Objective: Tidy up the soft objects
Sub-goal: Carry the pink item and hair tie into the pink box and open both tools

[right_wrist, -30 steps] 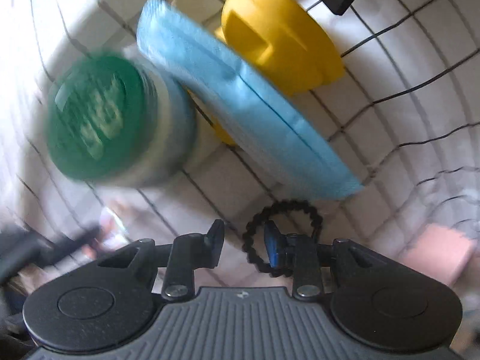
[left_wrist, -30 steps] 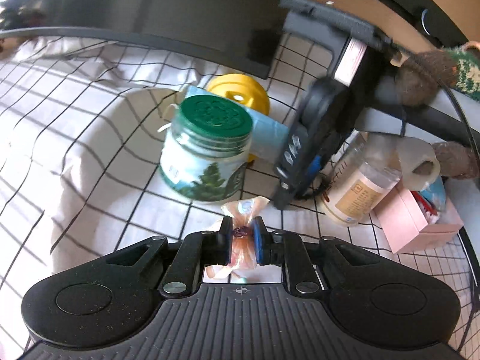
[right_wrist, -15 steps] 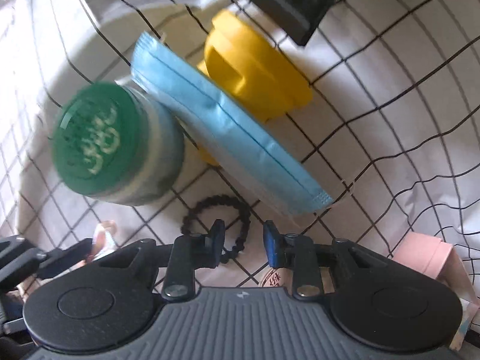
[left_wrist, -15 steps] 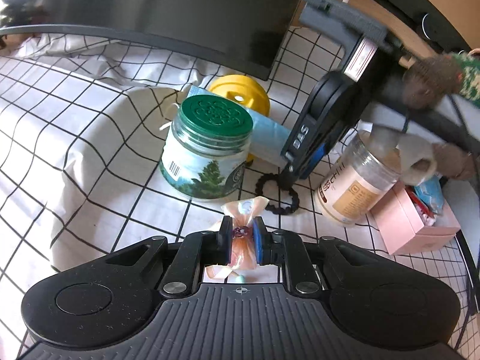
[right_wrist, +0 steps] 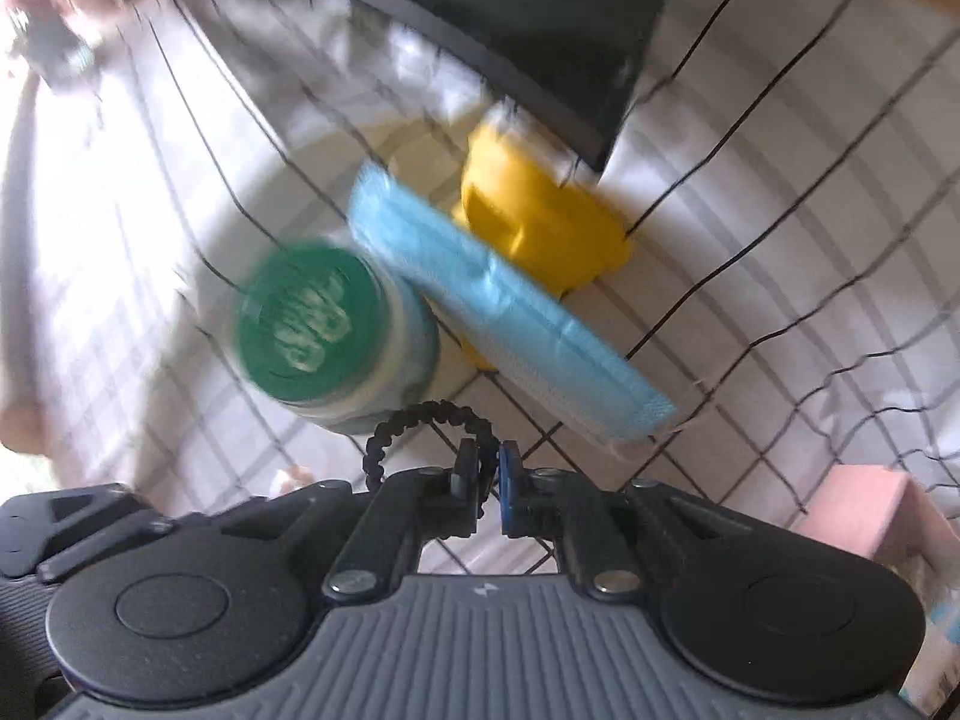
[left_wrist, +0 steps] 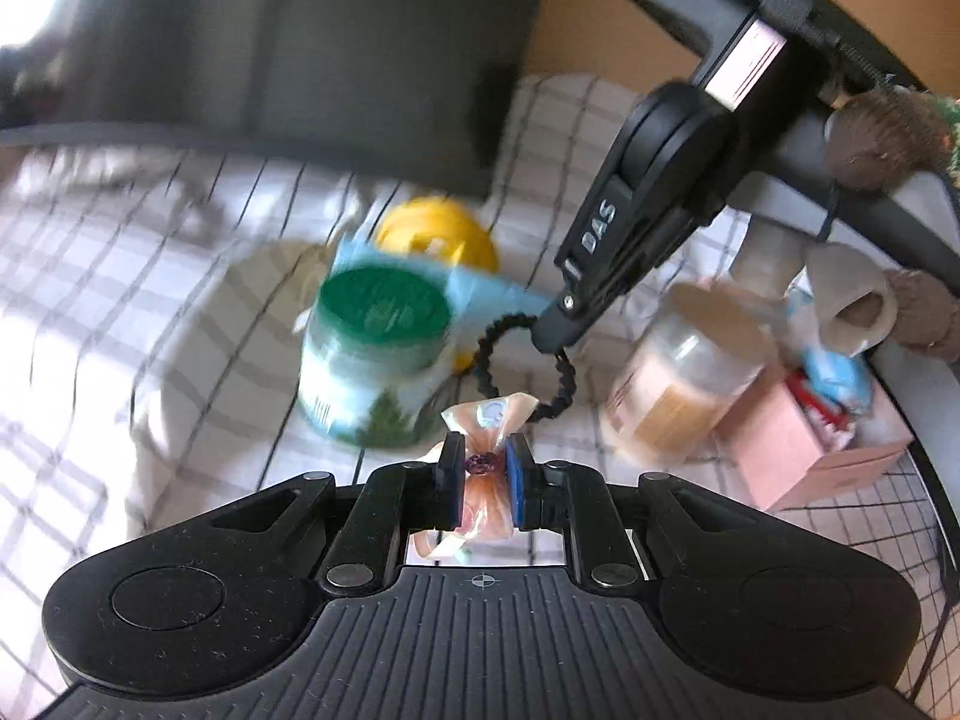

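- Lettering "DAS" is read in white on the black housing of the right gripper, seen from the left wrist view; other labels are blurred beyond reading.
- A black hair tie, a coiled, bumpy ring, is pinched between the right gripper's closed fingers and hangs clear of the checked cloth.
- A crinkled, translucent peach wrapper with a dark bead is clamped by the left gripper's closed fingers.
- A green-lidded jar with a pine-tree label stands beyond, touched by a flat, pleated blue mask pack.
- A yellow plastic lid lies behind the pack.
- A pink cardboard box sits at the right.
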{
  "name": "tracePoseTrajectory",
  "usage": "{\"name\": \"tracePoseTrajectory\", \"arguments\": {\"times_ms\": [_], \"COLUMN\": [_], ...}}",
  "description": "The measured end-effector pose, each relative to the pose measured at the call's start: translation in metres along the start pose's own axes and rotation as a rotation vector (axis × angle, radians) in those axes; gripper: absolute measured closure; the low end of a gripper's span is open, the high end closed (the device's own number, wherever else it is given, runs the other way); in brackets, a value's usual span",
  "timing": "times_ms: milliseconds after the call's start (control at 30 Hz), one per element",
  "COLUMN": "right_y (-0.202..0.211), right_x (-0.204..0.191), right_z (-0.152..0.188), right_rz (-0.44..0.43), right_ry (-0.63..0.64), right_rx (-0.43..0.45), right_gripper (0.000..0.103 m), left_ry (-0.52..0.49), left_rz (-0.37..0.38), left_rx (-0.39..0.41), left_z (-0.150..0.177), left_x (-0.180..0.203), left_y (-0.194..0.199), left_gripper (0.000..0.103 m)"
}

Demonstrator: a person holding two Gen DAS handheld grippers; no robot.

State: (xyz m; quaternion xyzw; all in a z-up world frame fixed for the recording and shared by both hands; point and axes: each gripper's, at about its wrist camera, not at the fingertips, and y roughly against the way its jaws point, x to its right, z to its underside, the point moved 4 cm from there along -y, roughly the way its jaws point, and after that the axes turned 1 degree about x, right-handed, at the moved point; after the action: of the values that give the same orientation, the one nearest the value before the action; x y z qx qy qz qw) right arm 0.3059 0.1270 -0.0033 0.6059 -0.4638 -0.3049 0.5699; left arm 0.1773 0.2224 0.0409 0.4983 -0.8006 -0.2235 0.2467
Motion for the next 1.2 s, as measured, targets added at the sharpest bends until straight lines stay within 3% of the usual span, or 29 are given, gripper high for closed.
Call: {"name": "tracePoseTrajectory", "arguments": {"times_ms": [267, 467, 667, 933, 1200], "right_y": [0.1, 0.149, 0.184, 0.193, 0.158], "right_x": [0.026, 0.069, 0.118, 0.175, 0.21], "right_z": [0.019, 0.066, 0.124, 0.211, 0.266], "right_rz": [0.004, 0.003, 0.065, 0.153, 0.146], "right_ry": [-0.113, -0.254, -0.368, -0.547, -0.702], "right_rx": [0.277, 0.441, 0.554, 0.678, 0.657], "right_gripper": [0.096, 0.096, 0.096, 0.096, 0.096], "left_ry": [-0.139, -0.186, -0.288, -0.384, -0.315], "left_rz": [-0.041, -0.037, 0.025, 0.135, 0.22], "left_rx": [0.07, 0.09, 0.073, 0.026, -0.029], "left_z": [-0.066, -0.096, -0.103, -0.095, -0.102], "left_x": [0.026, 0.056, 0.119, 0.2, 0.243], "left_y": [0.007, 0.006, -0.012, -0.044, -0.079], "left_gripper": [0.086, 0.086, 0.086, 0.086, 0.086]}}
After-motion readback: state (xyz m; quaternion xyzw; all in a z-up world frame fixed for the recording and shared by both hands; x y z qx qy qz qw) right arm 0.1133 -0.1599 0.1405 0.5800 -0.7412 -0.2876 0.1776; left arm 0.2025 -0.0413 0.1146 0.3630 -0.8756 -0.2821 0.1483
